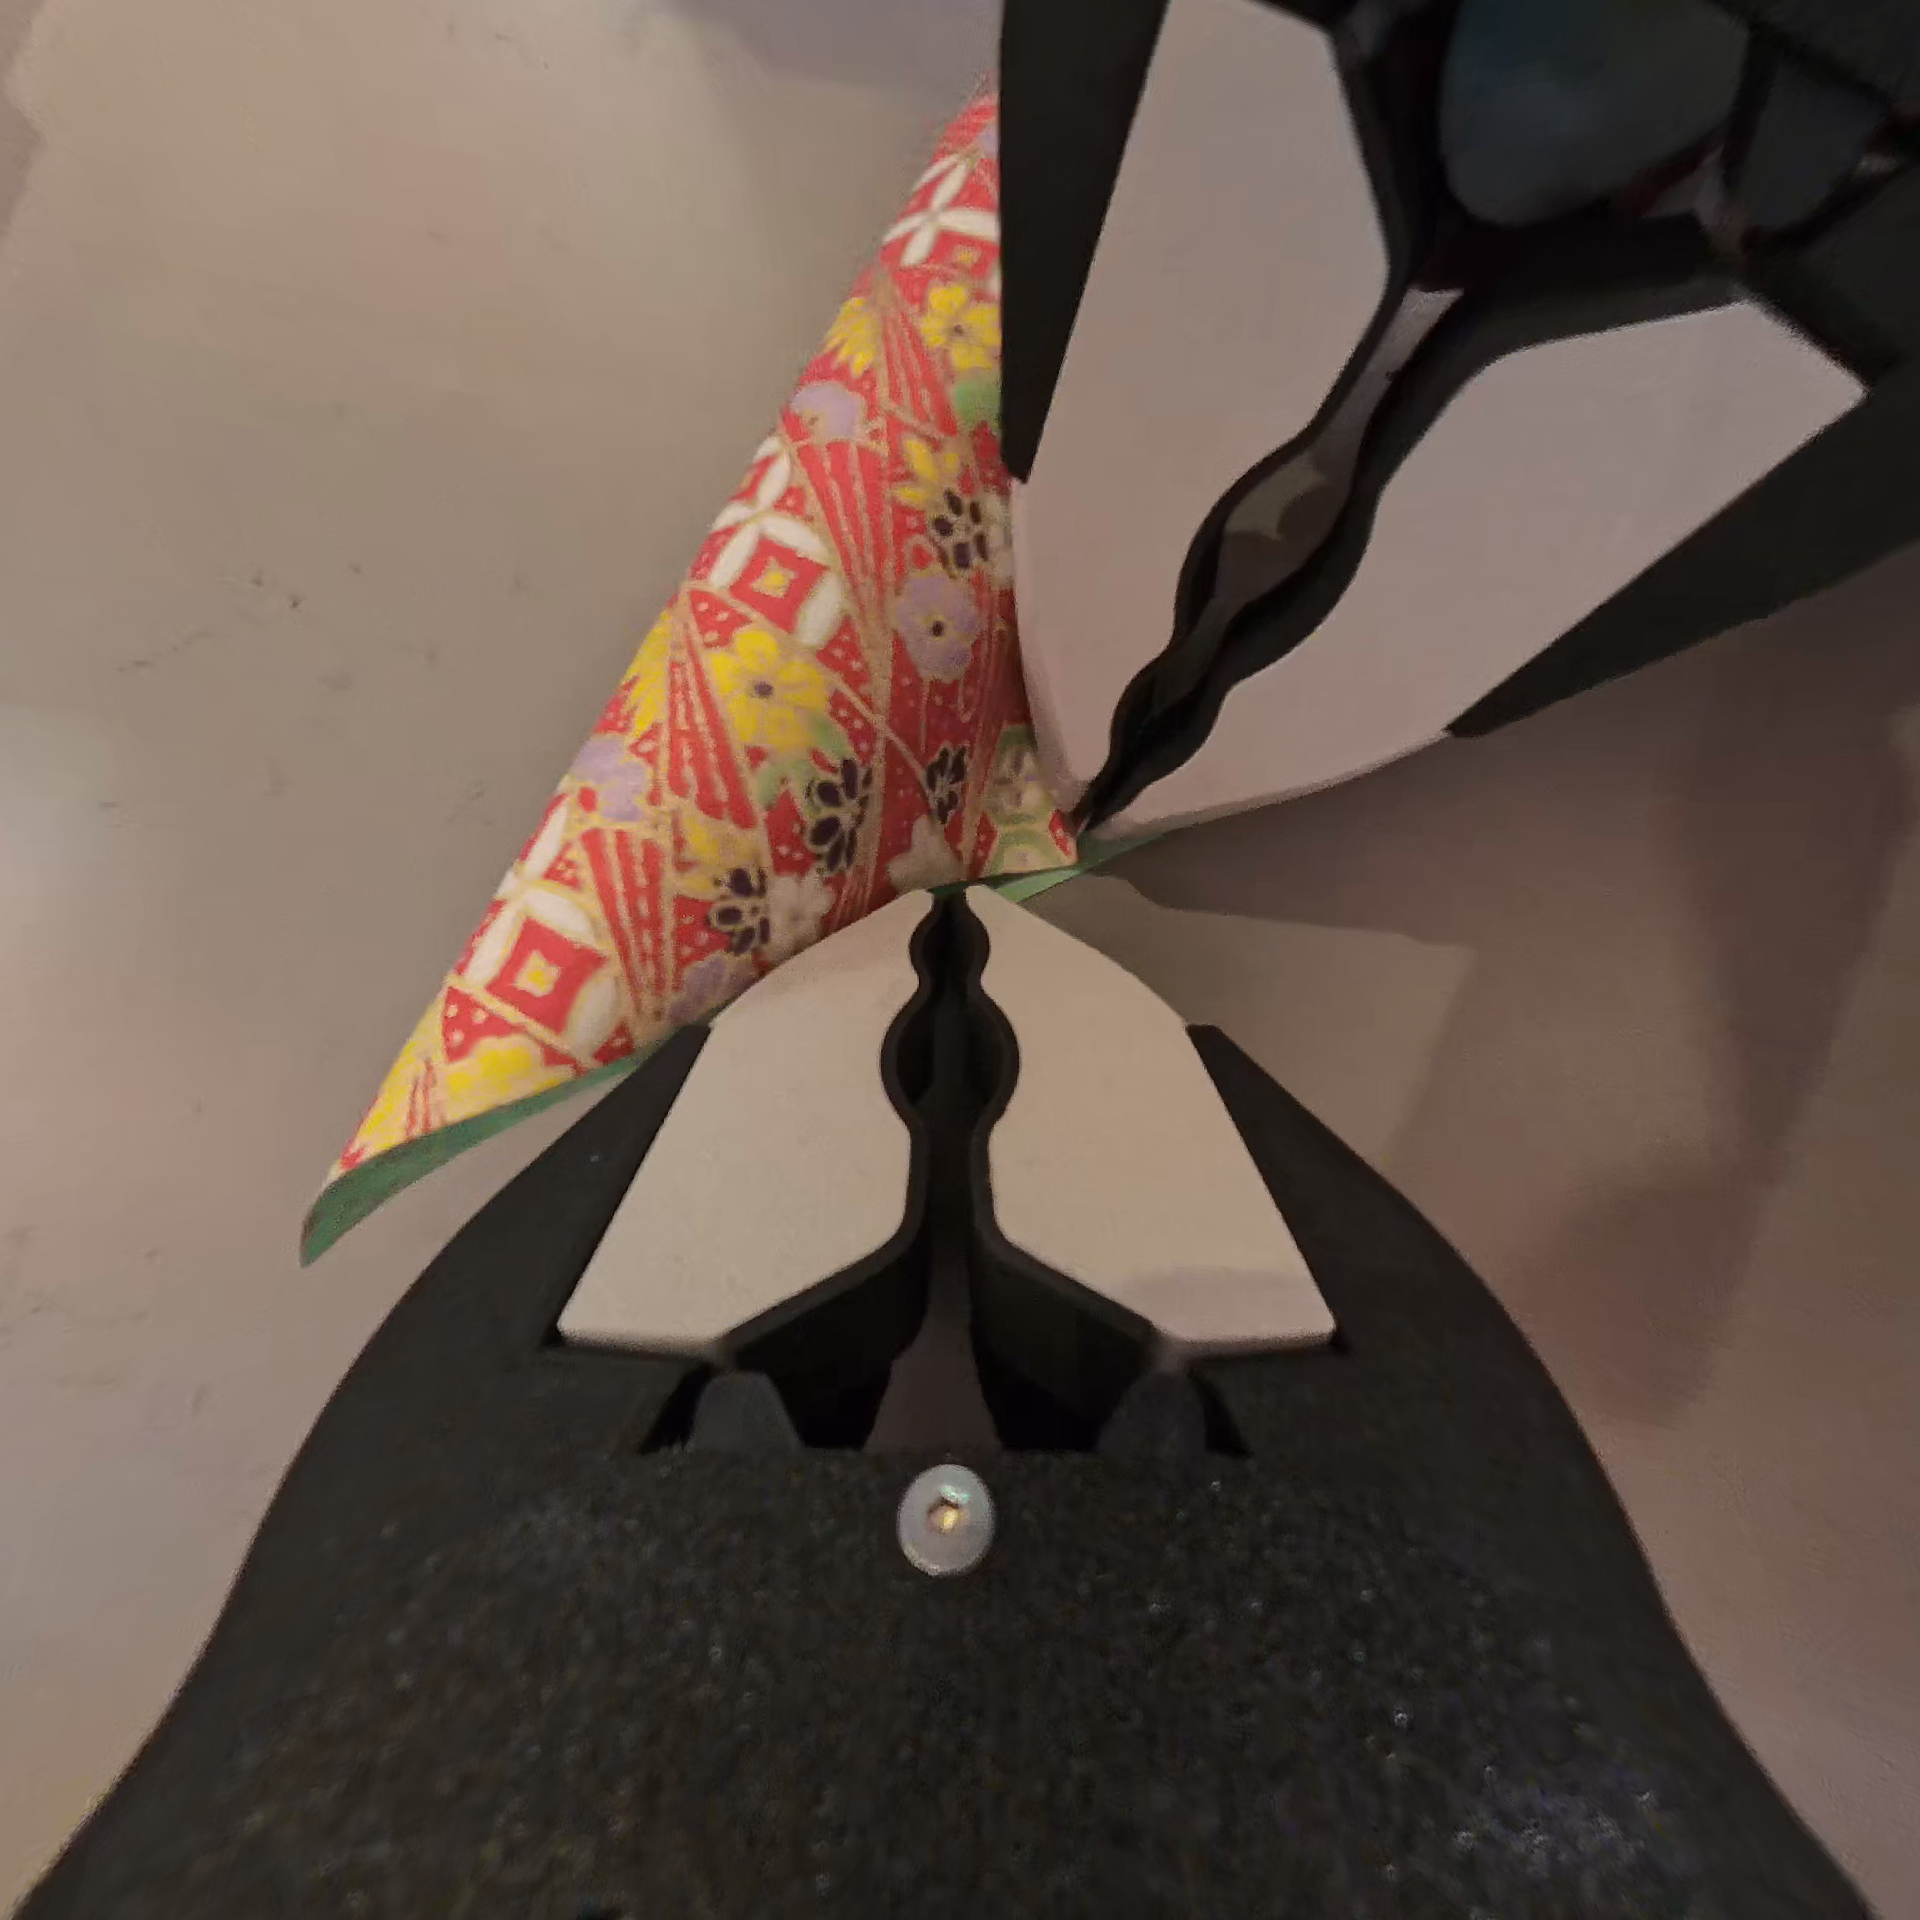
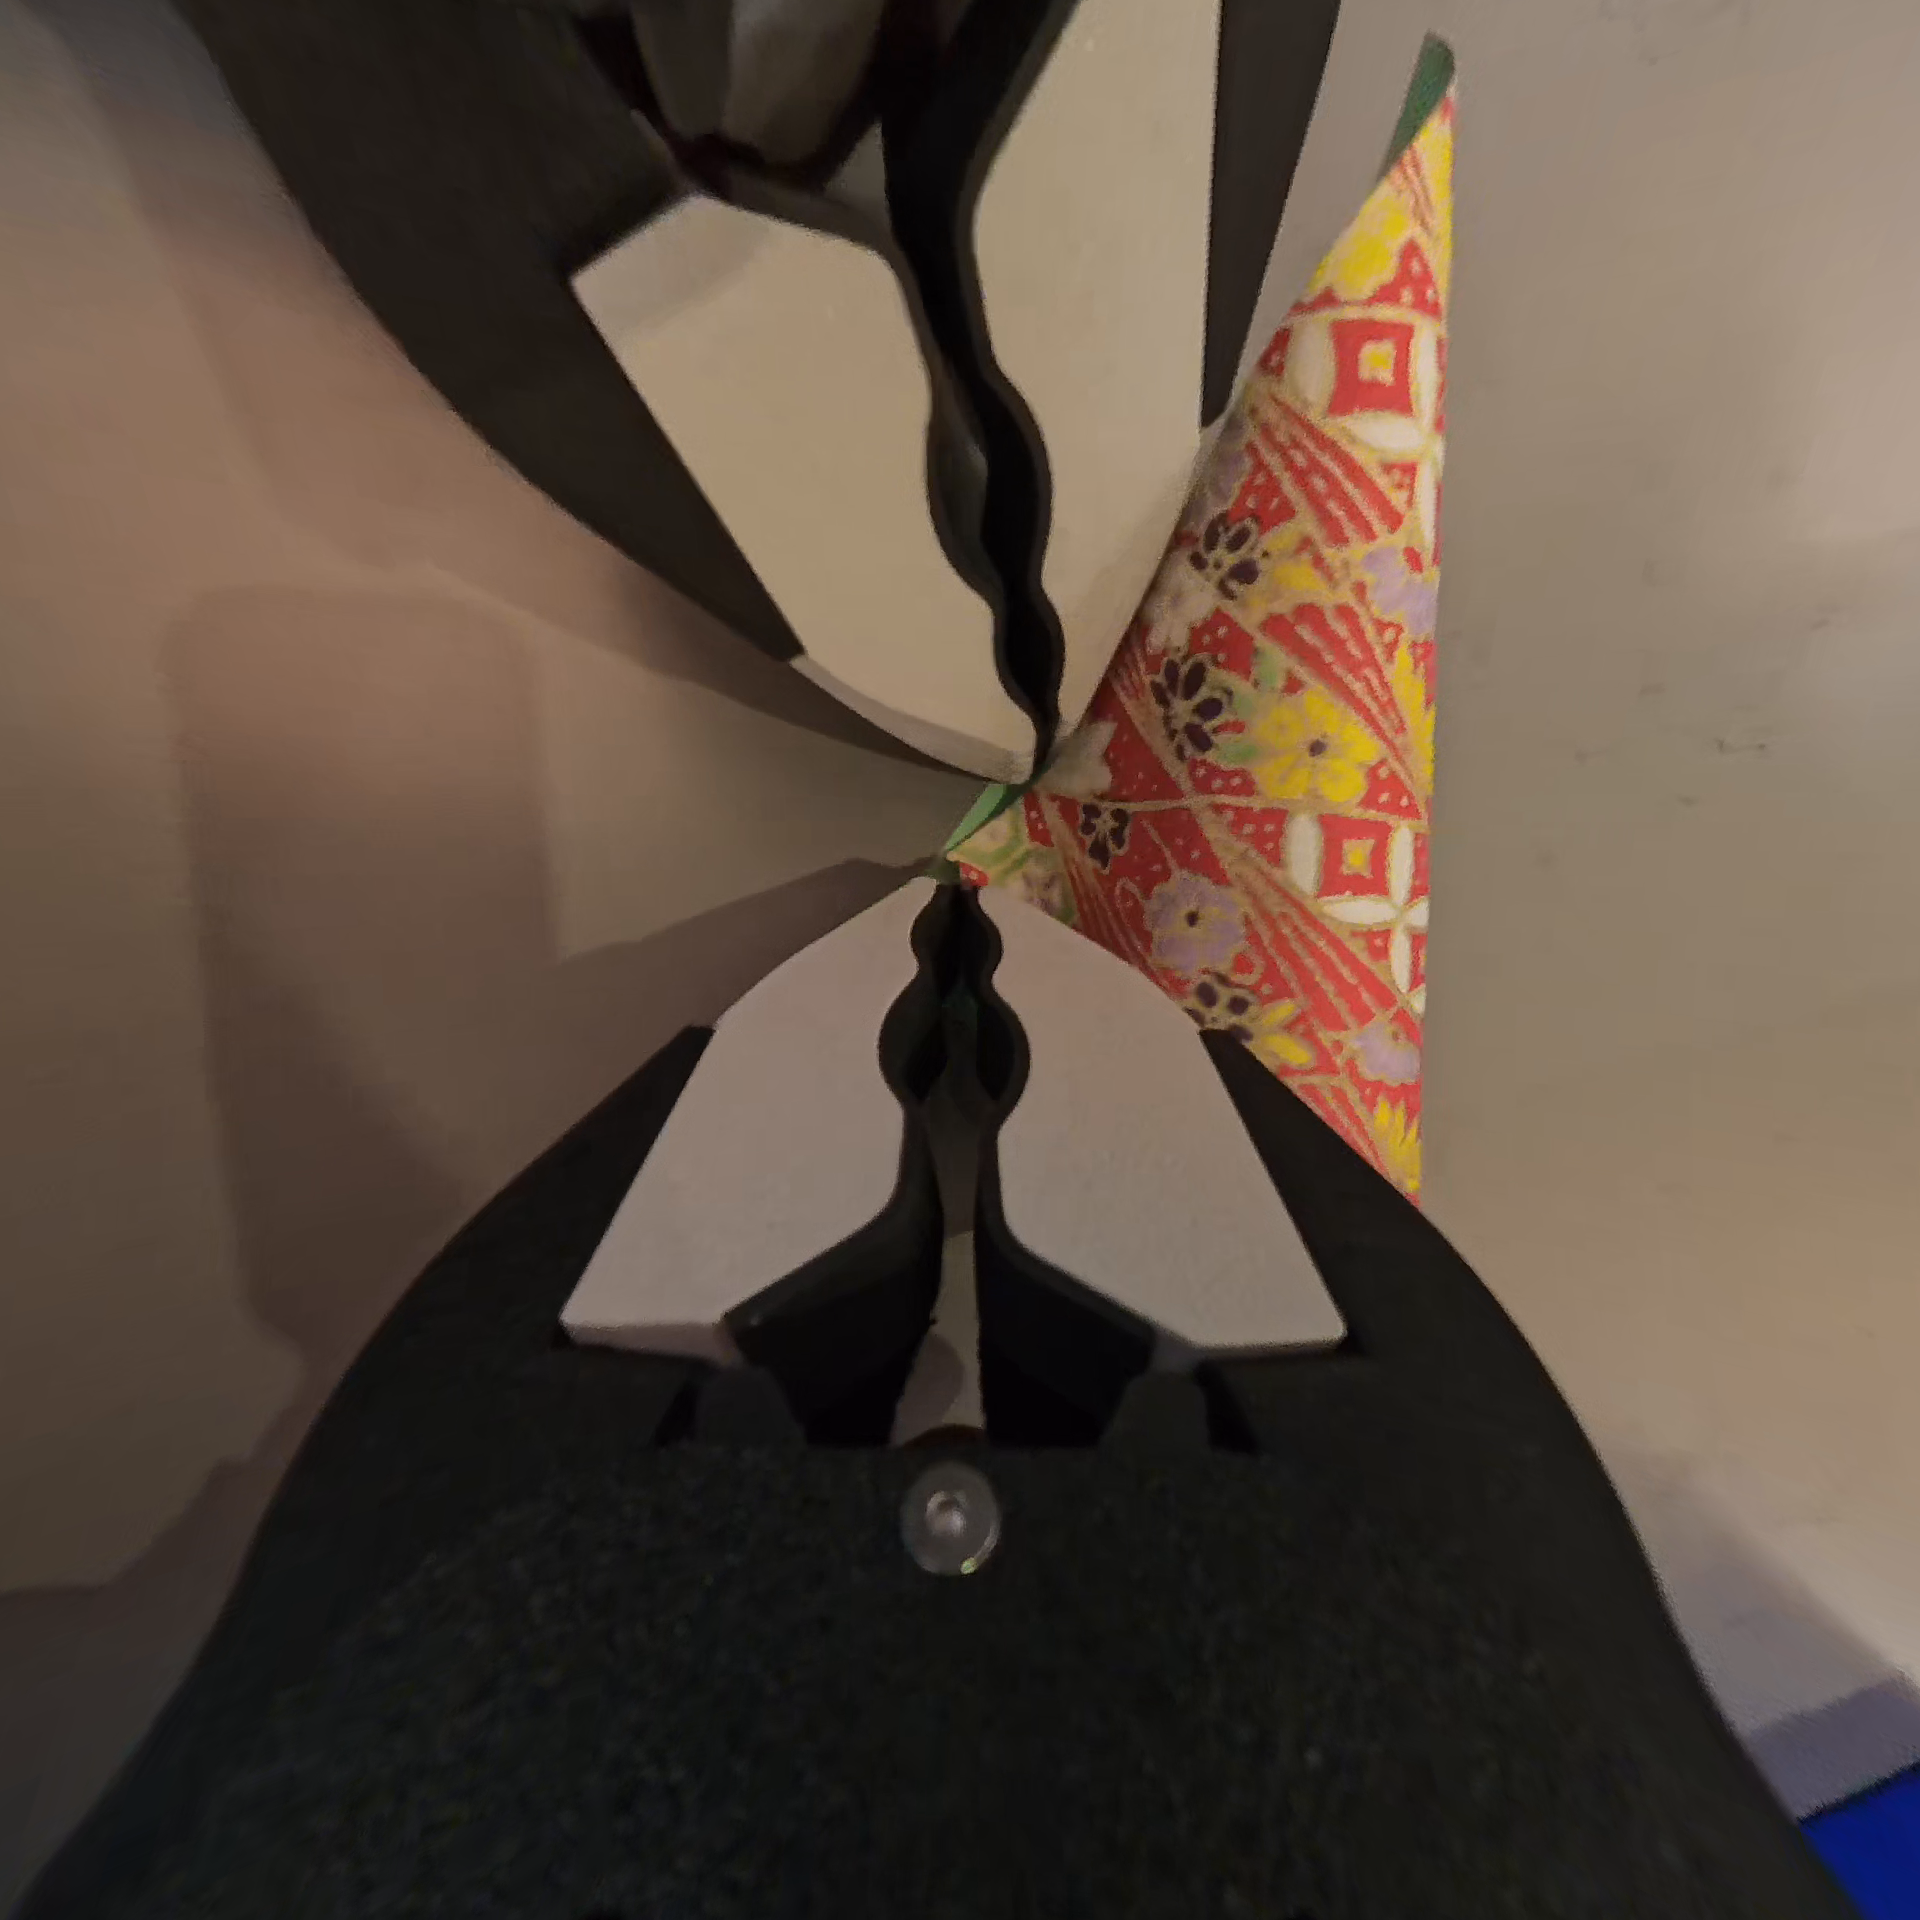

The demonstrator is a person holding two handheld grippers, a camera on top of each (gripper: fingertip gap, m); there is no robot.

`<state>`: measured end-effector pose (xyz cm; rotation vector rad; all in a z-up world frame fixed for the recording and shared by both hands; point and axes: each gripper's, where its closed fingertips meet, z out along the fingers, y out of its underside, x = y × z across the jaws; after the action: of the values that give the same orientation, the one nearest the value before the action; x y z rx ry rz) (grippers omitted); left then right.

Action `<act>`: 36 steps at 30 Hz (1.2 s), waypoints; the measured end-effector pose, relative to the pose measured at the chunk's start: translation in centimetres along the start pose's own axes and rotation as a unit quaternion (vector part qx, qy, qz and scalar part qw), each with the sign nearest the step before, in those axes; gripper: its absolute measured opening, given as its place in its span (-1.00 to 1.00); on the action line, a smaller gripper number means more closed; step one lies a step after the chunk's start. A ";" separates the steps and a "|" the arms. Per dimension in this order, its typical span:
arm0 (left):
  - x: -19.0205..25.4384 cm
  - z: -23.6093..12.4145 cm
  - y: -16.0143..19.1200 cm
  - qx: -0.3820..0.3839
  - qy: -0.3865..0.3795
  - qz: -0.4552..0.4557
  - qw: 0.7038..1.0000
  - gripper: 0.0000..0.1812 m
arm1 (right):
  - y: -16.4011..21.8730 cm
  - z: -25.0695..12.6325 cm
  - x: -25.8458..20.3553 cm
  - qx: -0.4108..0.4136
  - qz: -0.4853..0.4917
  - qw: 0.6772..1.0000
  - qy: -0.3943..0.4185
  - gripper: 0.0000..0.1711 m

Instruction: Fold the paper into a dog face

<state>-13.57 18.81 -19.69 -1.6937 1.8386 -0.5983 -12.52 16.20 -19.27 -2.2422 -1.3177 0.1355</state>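
Note:
The paper [image 1: 790,707] is a red, yellow and purple flowered sheet with a green back, curled and held up off the pale table. My left gripper [image 1: 948,902] is shut on the paper's edge near a corner. My right gripper [image 1: 1081,816] comes in from the upper right and is shut on the same corner, tips almost touching the left's. In the right wrist view the paper [image 2: 1309,748] stands to the right, my right gripper [image 2: 951,891] is shut on its green-backed corner, and my left gripper [image 2: 1039,764] pinches it from above.
The pale beige table [image 1: 312,520] lies under and around the paper. A blue strip [image 2: 1860,1766] shows at the lower right edge of the right wrist view. My two grippers' fingertips are within a few centimetres of each other.

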 end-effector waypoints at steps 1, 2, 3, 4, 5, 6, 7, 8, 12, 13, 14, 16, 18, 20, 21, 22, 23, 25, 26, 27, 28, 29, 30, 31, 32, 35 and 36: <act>0.0 0.0 0.0 0.000 0.000 -0.002 1.000 -1.00 | -0.1 -0.1 -0.2 0.000 -0.003 1.000 0.001 -1.00; 0.0 0.0 0.0 0.001 0.001 -0.003 1.000 -1.00 | 0.0 -0.1 -0.3 -0.003 -0.003 1.000 0.001 -1.00; 0.1 0.0 0.0 0.001 0.001 -0.003 1.000 -1.00 | 0.2 -0.1 -0.3 -0.009 -0.003 1.000 0.003 -1.00; 0.1 0.0 -0.1 0.001 0.001 -0.003 1.000 -1.00 | 0.3 0.0 -0.3 -0.013 -0.005 1.000 0.005 -1.00; 0.1 0.0 -0.1 0.001 0.001 -0.003 1.000 -1.00 | 0.4 0.0 -0.4 -0.012 -0.007 1.000 0.005 -1.00; 0.1 0.0 -0.1 0.001 0.001 -0.002 1.000 -1.00 | 0.4 0.0 -0.4 -0.009 -0.005 1.000 0.004 -1.00; 0.1 0.0 -0.1 0.001 0.002 -0.003 1.000 -1.00 | 0.4 0.0 -0.4 -0.007 -0.001 1.000 0.001 -1.00; 0.2 0.0 -0.1 0.001 0.002 -0.004 1.000 -1.00 | 0.5 0.0 -0.4 -0.005 0.003 1.000 -0.002 -1.00; 0.2 0.0 -0.2 0.003 0.007 -0.006 1.000 -1.00 | 0.5 0.0 -0.4 0.001 0.003 1.000 -0.007 -1.00; 0.3 0.0 -0.2 0.004 0.009 -0.006 1.000 -1.00 | 0.5 0.0 -0.4 0.002 0.003 1.000 -0.008 -1.00; 0.3 -0.1 -0.2 0.005 0.013 -0.005 1.000 -1.00 | 0.5 0.0 -0.4 0.005 0.005 1.000 -0.010 -1.00; 0.5 -0.2 -0.1 0.007 0.022 -0.001 1.000 -1.00 | 0.5 0.0 -0.4 0.012 0.016 1.000 -0.018 -1.00; 1.0 -0.5 0.0 0.012 0.041 -0.006 0.999 -1.00 | 0.5 0.0 -0.4 0.018 0.026 0.999 -0.023 -1.00; 1.7 -1.2 -0.6 0.034 0.070 -0.012 0.997 -1.00 | 0.5 0.0 -0.4 0.023 0.023 0.999 -0.023 -1.00; 1.9 -1.7 -1.2 0.052 0.078 -0.016 0.995 -1.00 | 0.5 0.0 -0.4 0.024 0.025 0.999 -0.025 -1.00; 1.9 -2.2 -2.0 0.070 0.083 -0.022 0.994 -1.00 | 0.5 0.0 -0.4 0.025 0.027 0.999 -0.026 -1.00; 1.5 -2.7 -2.6 0.086 0.080 -0.031 0.993 -1.00 | 0.5 0.0 -0.4 0.026 0.028 0.999 -0.028 -1.00; 0.0 -3.6 -3.4 0.105 0.050 -0.042 0.992 -1.00 | 0.5 0.0 -0.4 0.030 0.032 0.999 -0.031 -1.00; -0.9 -3.9 -3.6 0.112 0.032 -0.043 0.992 -1.00 | 0.5 0.0 -0.4 0.032 0.034 0.998 -0.032 -1.00; -1.5 -4.1 -3.6 0.116 0.018 -0.044 0.992 -1.00 | 0.5 0.0 -0.4 0.033 0.035 0.998 -0.033 -1.00; -1.9 -4.1 -3.5 0.116 0.012 -0.047 0.992 -1.00 | 0.5 0.0 -0.4 0.035 0.035 0.998 -0.033 -1.00; -2.1 -3.9 -3.3 0.112 0.010 -0.052 0.992 -1.00 | 0.4 0.0 -0.4 0.036 0.036 0.998 -0.033 -1.00; -2.3 -3.7 -3.1 0.108 0.008 -0.055 0.993 -1.00 | 0.5 0.0 -0.4 0.037 0.036 0.998 -0.033 -1.00; -2.4 -3.4 -3.0 0.105 0.005 -0.055 0.993 -1.00 | 0.5 0.0 -0.4 0.036 0.035 0.998 -0.033 -1.00; -2.5 -3.1 -2.9 0.099 0.001 -0.054 0.994 -1.00 | 0.5 0.0 -0.4 0.036 0.035 0.998 -0.033 -1.00; -3.0 -2.2 -2.3 0.077 -0.016 -0.051 0.996 -1.00 | 0.4 0.0 -0.4 0.035 0.034 0.998 -0.032 -1.00; -3.2 -2.0 -2.3 0.075 -0.020 -0.051 0.996 -1.00 | 0.4 0.0 -0.4 0.036 0.034 0.998 -0.032 -1.00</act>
<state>-13.11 21.67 -16.37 -1.6953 1.6446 -0.7203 -12.40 15.66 -19.57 -2.2399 -1.2492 0.2769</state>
